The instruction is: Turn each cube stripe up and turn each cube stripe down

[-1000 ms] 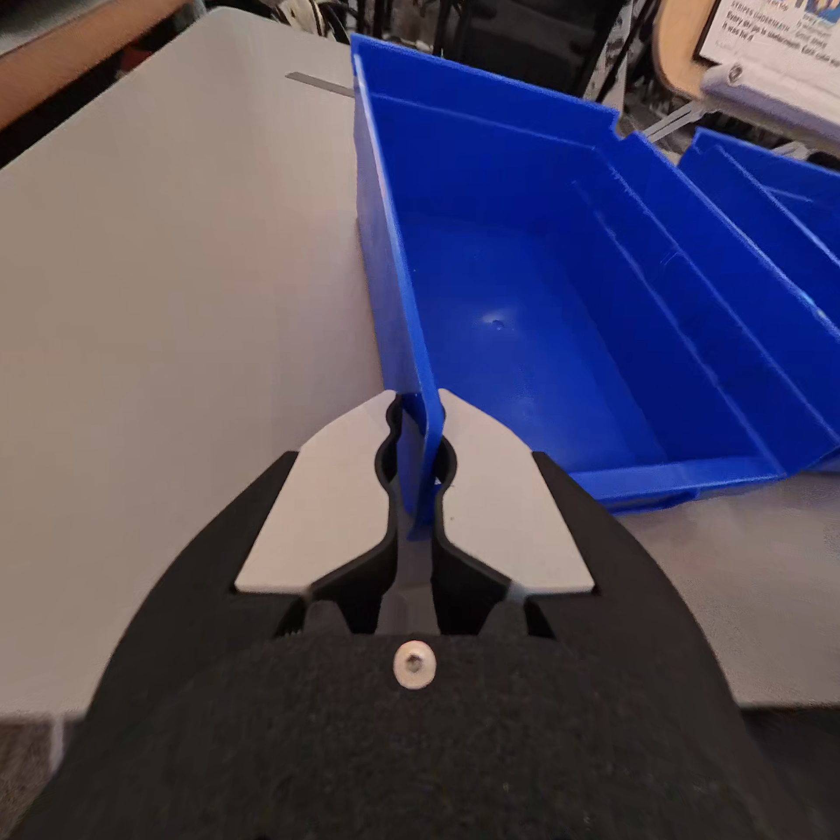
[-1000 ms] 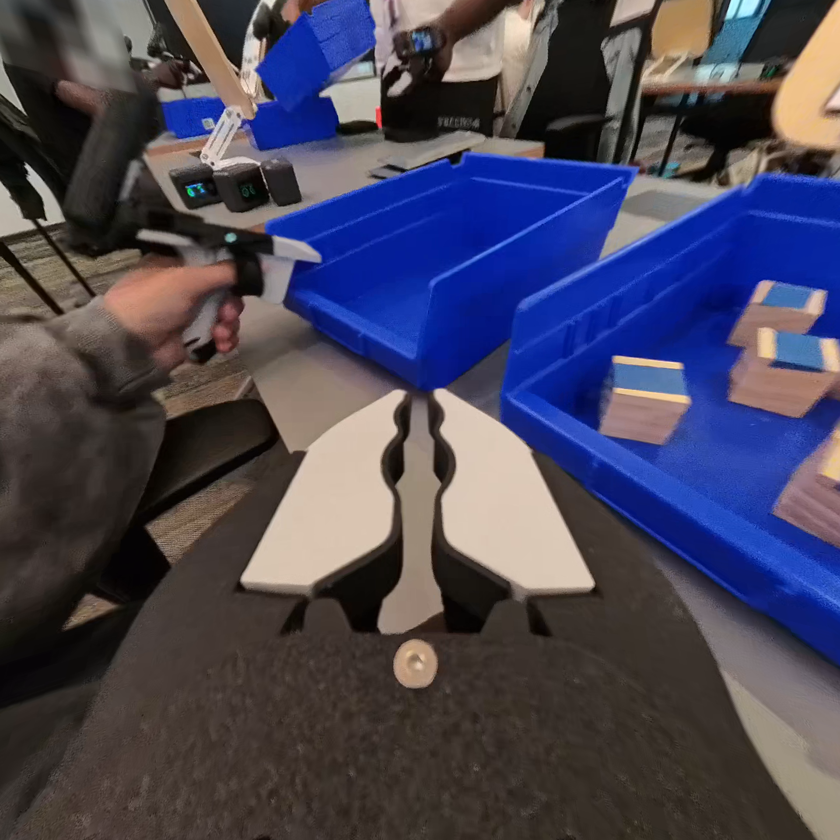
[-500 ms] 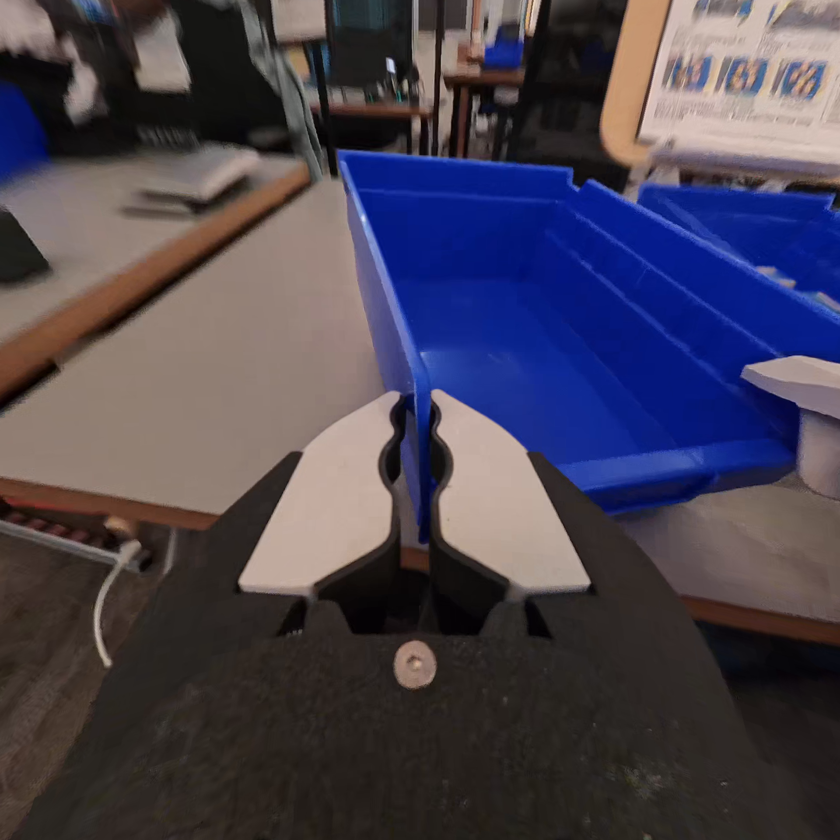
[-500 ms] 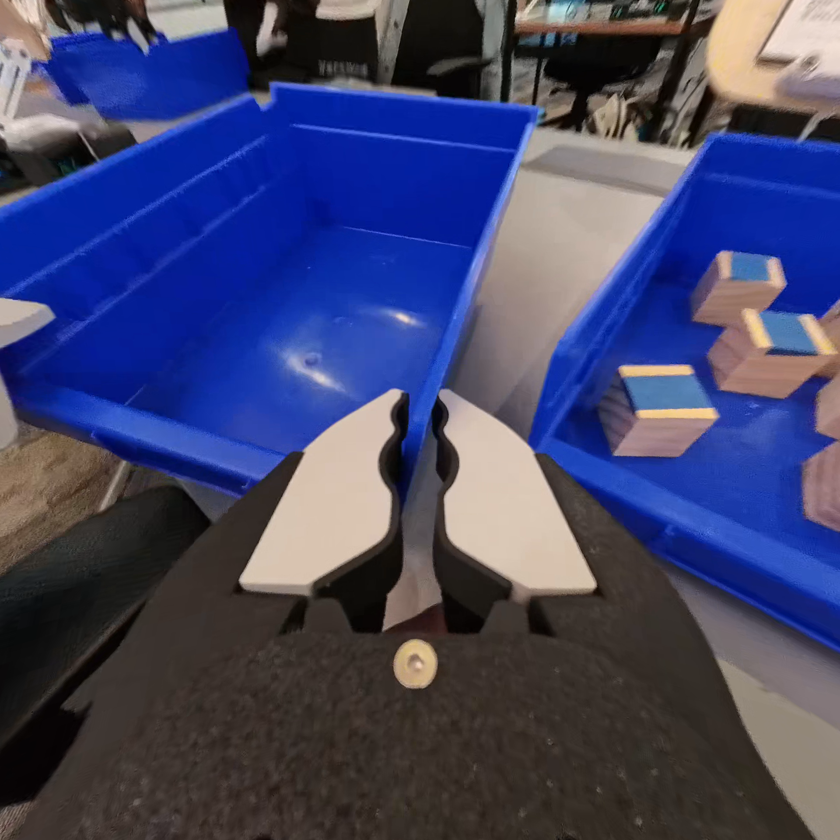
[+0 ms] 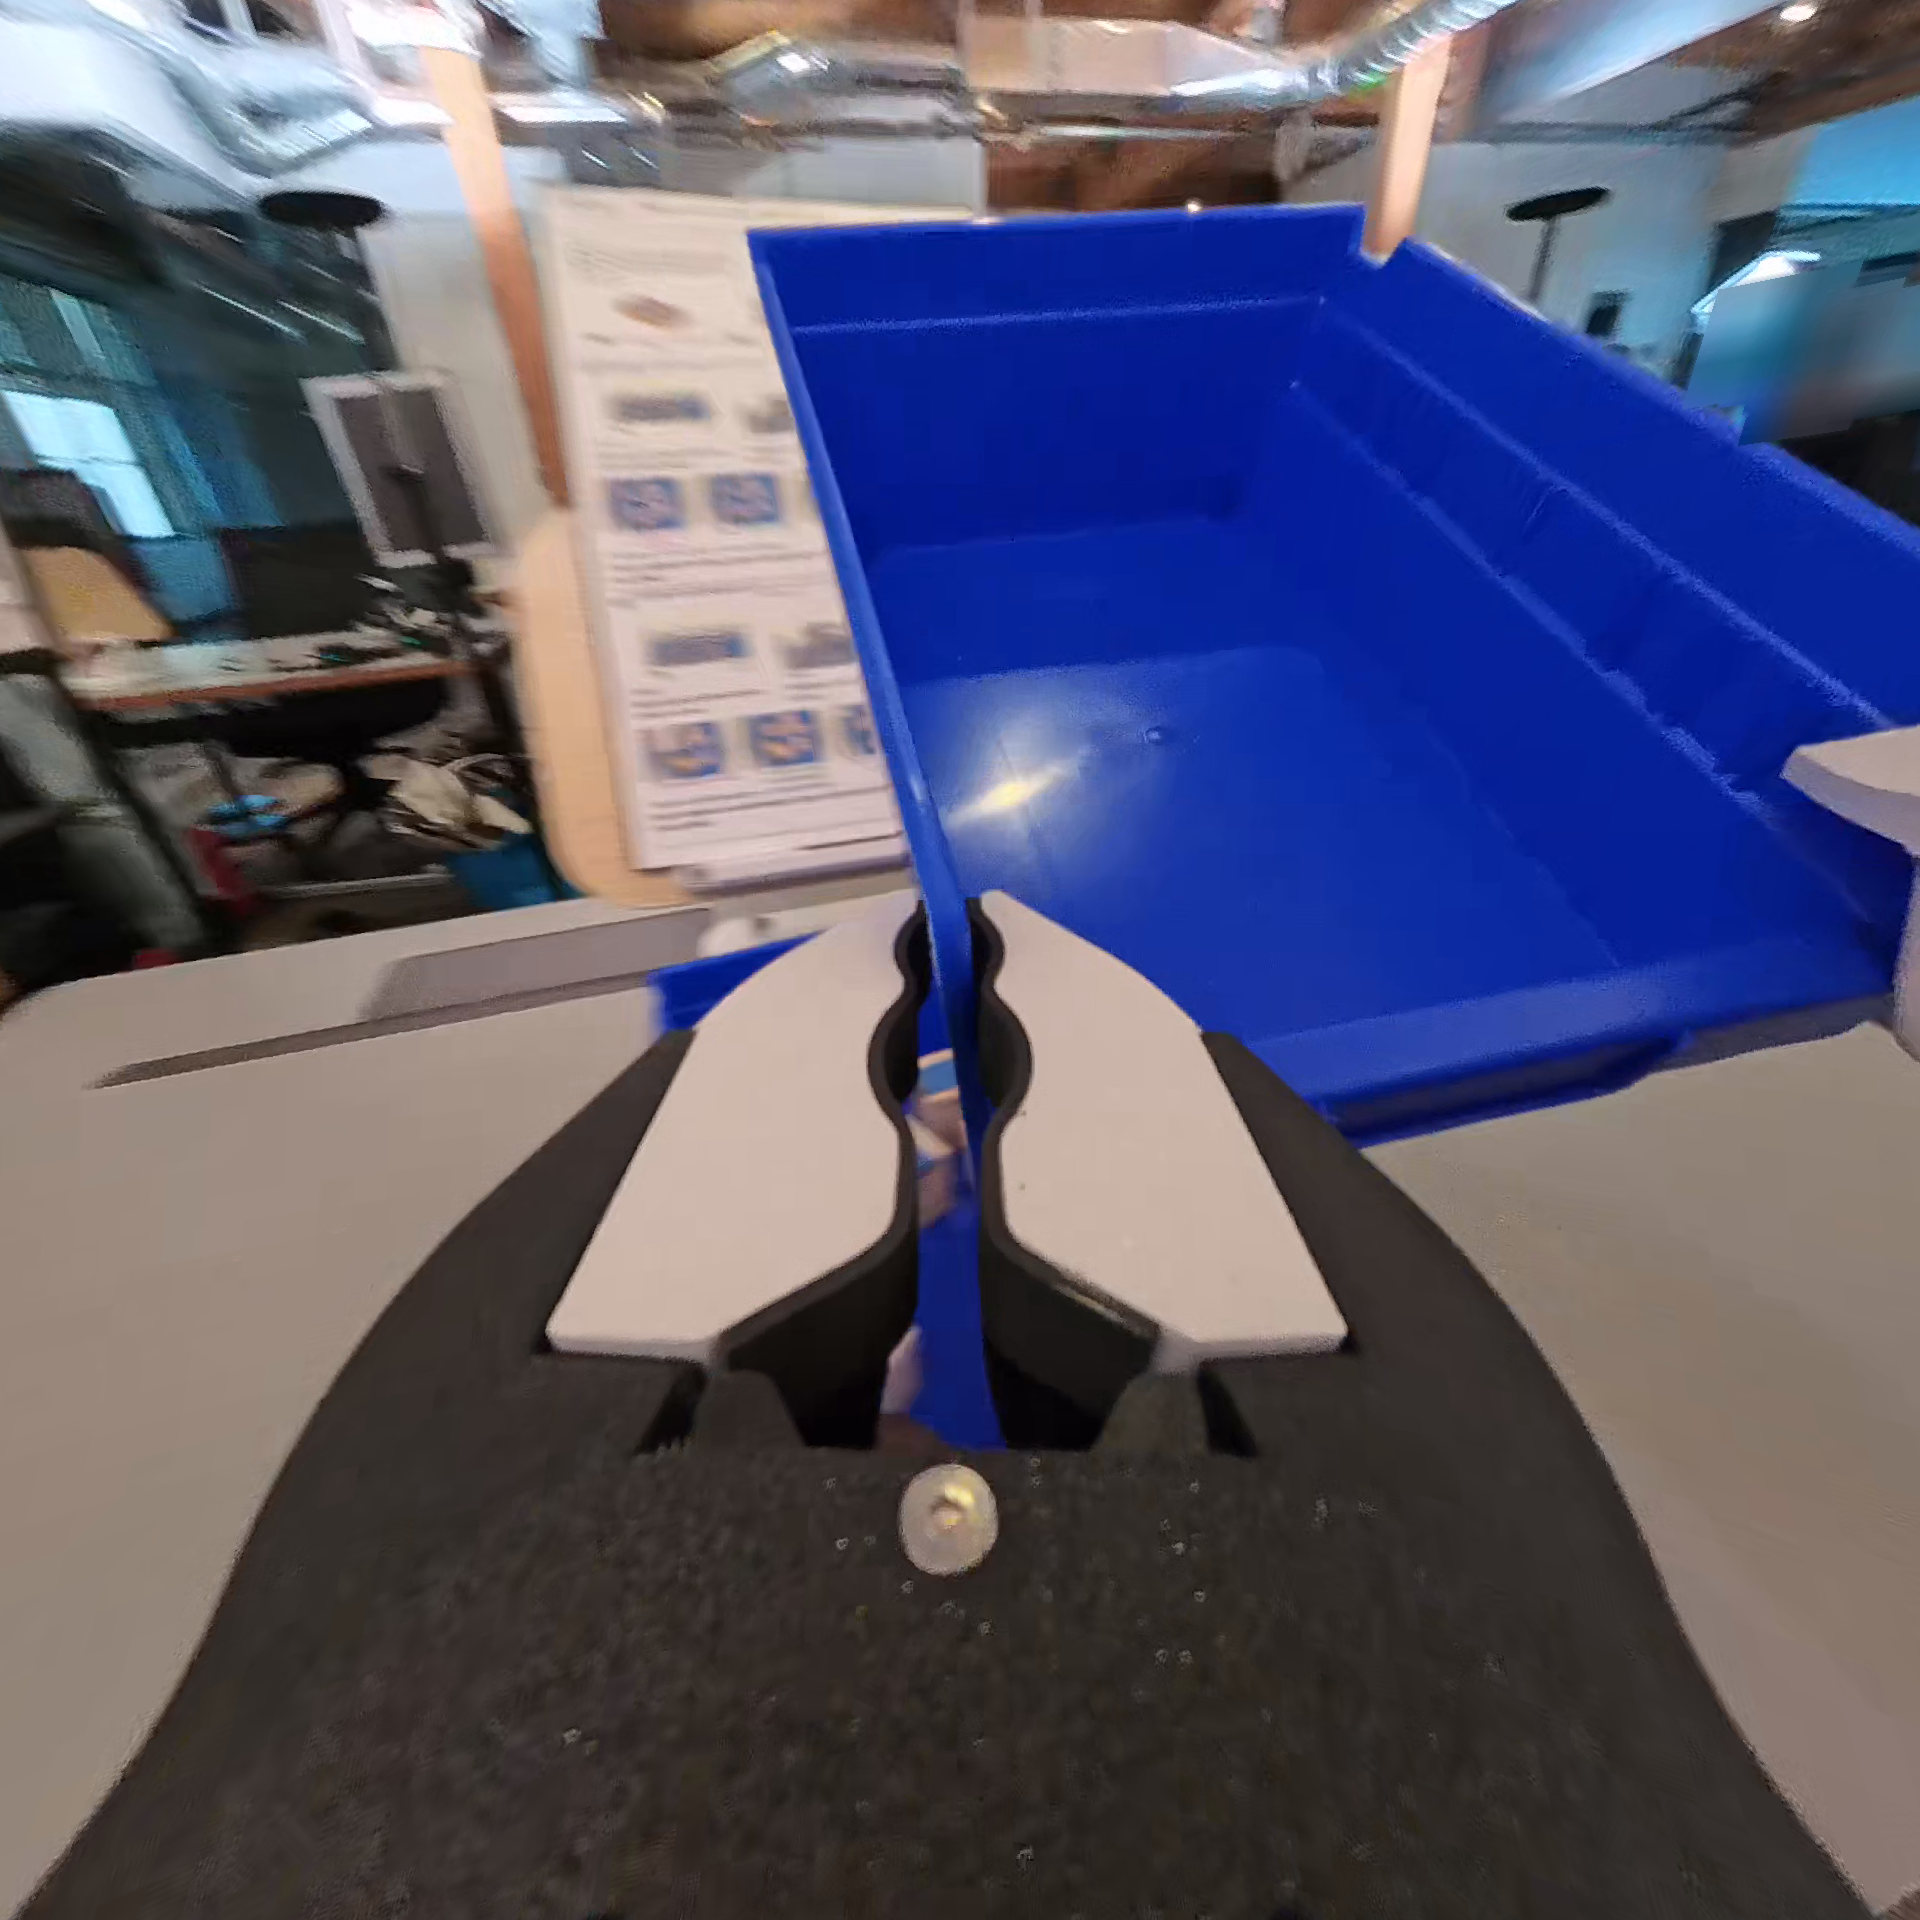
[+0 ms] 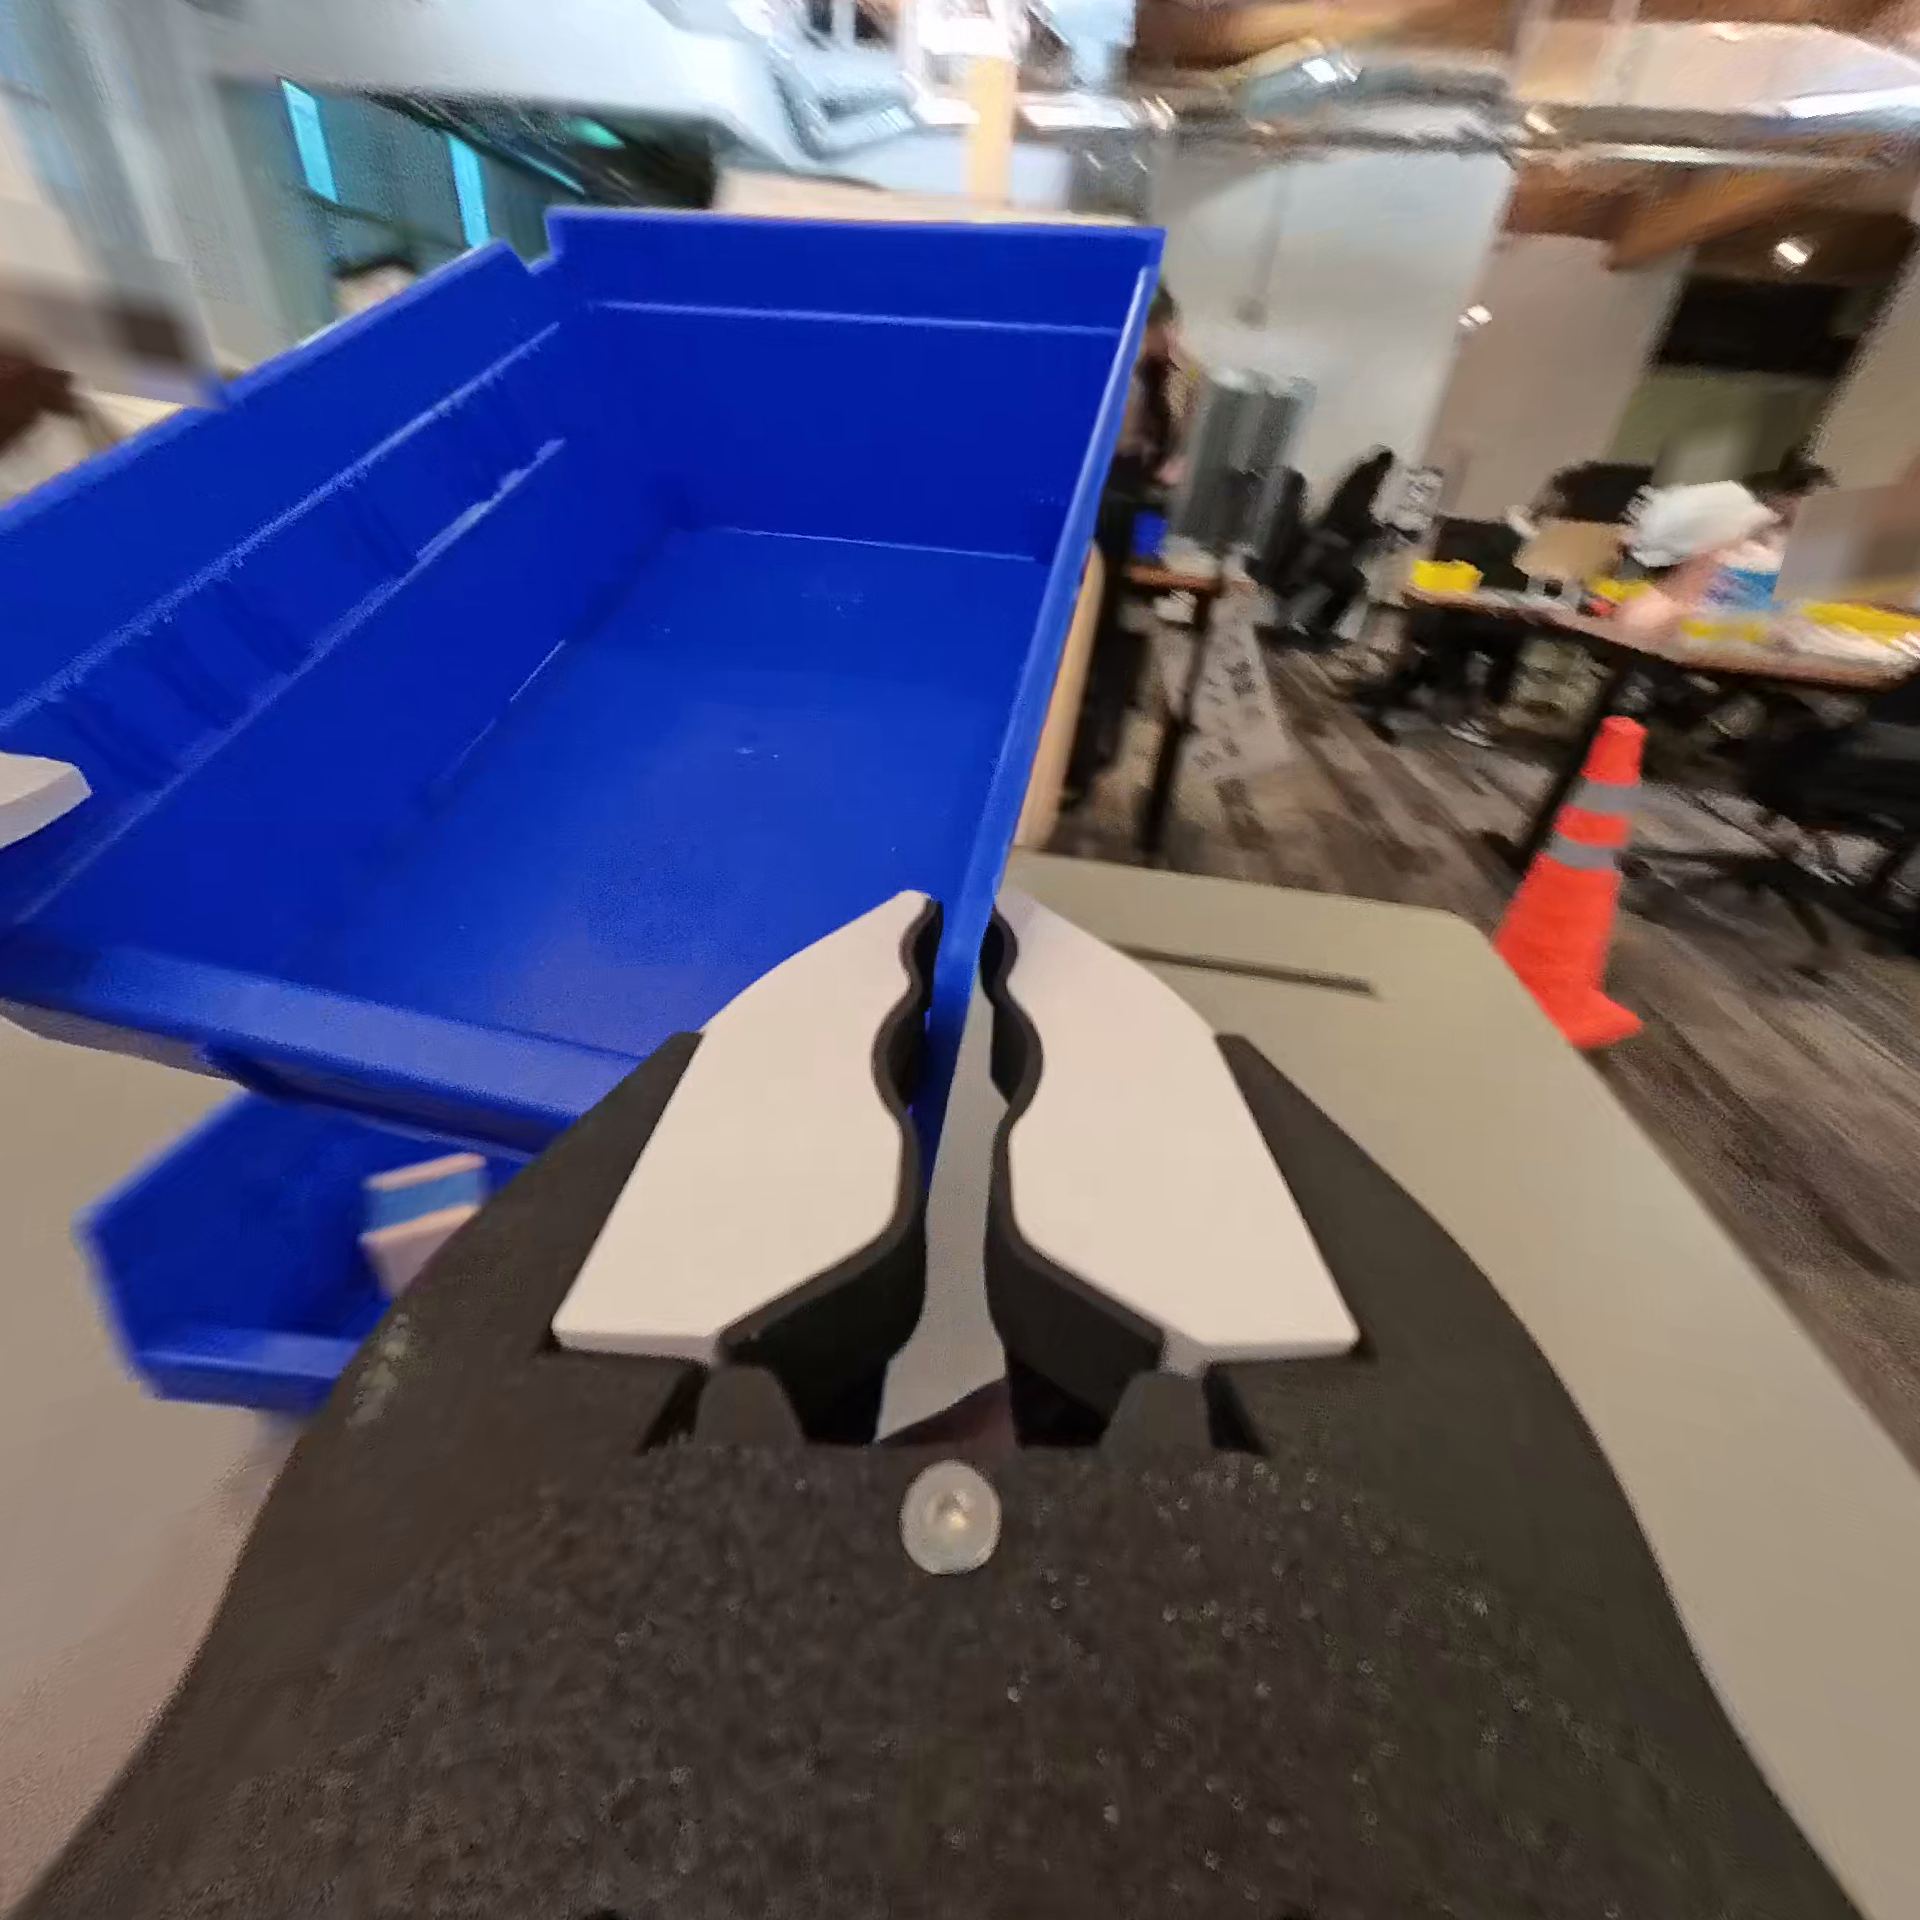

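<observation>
An empty blue bin (image 5: 1247, 831) is held up off the grey table, tilted with its far end raised. My left gripper (image 5: 945, 914) is shut on its left wall. My right gripper (image 6: 961, 914) is shut on its right wall; the bin (image 6: 675, 779) fills that view's left. A second blue bin (image 6: 239, 1268) sits under it on the table and holds a wooden cube (image 6: 426, 1216) with a blue stripe on top. A bit of a cube (image 5: 935, 1132) shows between my left fingers. Other cubes are hidden.
The grey table (image 6: 1558, 1299) stretches right to a rounded edge, with floor and an orange cone (image 6: 1579, 894) beyond. A poster board (image 5: 707, 623) stands behind the table. People sit at desks far right. Each view's edge shows a finger of the other gripper (image 5: 1860, 800).
My right gripper closed on the empty bin's right wall. Both grippers lifted the bin off the table and carried it over the bin that holds the cubes.
</observation>
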A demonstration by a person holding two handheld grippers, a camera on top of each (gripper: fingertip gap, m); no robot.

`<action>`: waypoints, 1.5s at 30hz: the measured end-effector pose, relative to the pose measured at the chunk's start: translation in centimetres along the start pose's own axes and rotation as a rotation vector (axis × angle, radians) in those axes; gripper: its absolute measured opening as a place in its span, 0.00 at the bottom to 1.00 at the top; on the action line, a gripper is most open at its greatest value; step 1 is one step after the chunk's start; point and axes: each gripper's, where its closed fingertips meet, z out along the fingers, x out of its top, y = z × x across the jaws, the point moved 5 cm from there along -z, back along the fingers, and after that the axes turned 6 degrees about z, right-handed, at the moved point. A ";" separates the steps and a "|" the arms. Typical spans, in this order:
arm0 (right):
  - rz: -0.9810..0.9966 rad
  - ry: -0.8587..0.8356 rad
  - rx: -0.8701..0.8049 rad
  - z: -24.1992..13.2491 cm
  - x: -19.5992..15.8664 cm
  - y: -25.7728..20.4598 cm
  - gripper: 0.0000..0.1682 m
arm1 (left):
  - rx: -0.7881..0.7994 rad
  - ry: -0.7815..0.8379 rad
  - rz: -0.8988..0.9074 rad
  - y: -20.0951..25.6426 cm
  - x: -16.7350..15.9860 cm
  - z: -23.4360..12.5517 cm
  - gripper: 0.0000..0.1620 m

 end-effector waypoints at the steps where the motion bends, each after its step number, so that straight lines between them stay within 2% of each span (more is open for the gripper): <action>1: 0.009 -0.031 -0.051 -0.4 -0.4 2.9 0.04 | -0.033 -0.012 -0.006 2.7 -0.2 1.8 0.03; 6: 0.055 -0.211 -0.236 -2.7 -5.2 15.9 0.03 | -0.143 -0.094 -0.034 15.6 -3.6 7.9 0.02; 12: 0.058 -0.430 -0.198 -2.8 -11.7 25.2 0.03 | -0.241 -0.269 -0.020 24.8 -10.7 10.6 0.04; 15: 0.073 -0.489 -0.161 -1.7 -14.2 27.3 0.03 | -0.241 -0.303 -0.004 26.4 -12.7 11.4 0.04; 23: 0.184 -0.464 -0.036 1.5 -17.0 30.2 0.03 | -0.304 -0.348 0.141 27.9 -13.6 12.3 0.10; 24: 0.187 -0.466 -0.021 1.6 -17.0 30.3 0.03 | -0.318 -0.364 0.170 27.8 -13.7 11.8 0.12; 25: 0.186 -0.476 -0.024 1.5 -17.0 30.3 0.03 | -0.328 -0.378 0.192 27.5 -13.7 11.0 0.18; 26: 0.181 -0.479 -0.049 1.2 -16.8 30.3 0.07 | -0.363 -0.381 0.206 27.1 -13.4 9.7 0.23; 27: 0.178 -0.465 -0.075 0.7 -16.2 30.1 0.18 | -0.415 -0.378 0.195 26.3 -13.0 8.1 0.26; 30: 0.163 -0.336 -0.124 -2.1 -12.9 27.4 0.25 | -0.537 -0.369 0.114 21.3 -11.5 2.4 0.28; 33: 0.123 -0.250 0.054 -4.0 -10.8 18.6 0.24 | -0.431 -0.354 0.041 12.5 -10.2 -1.0 0.32; 36: 0.098 -0.224 0.267 -4.2 -11.8 7.7 0.26 | -0.208 -0.338 -0.016 2.9 -10.6 -2.7 0.35; 38: 0.053 -0.251 0.355 -3.1 -13.3 2.1 0.27 | -0.080 -0.335 -0.049 -1.7 -12.0 -3.0 0.35; 40: 0.026 -0.285 0.354 -1.1 -14.6 -1.4 0.28 | -0.004 -0.378 -0.087 -4.1 -14.1 -2.1 0.35; 42: 0.054 -0.318 0.323 1.0 -15.8 -3.4 0.26 | 0.032 -0.427 -0.125 -4.9 -16.1 -0.7 0.34; 45: 0.176 -0.357 0.193 4.5 -17.2 -3.9 0.26 | 0.054 -0.472 -0.186 -5.3 -17.9 1.4 0.28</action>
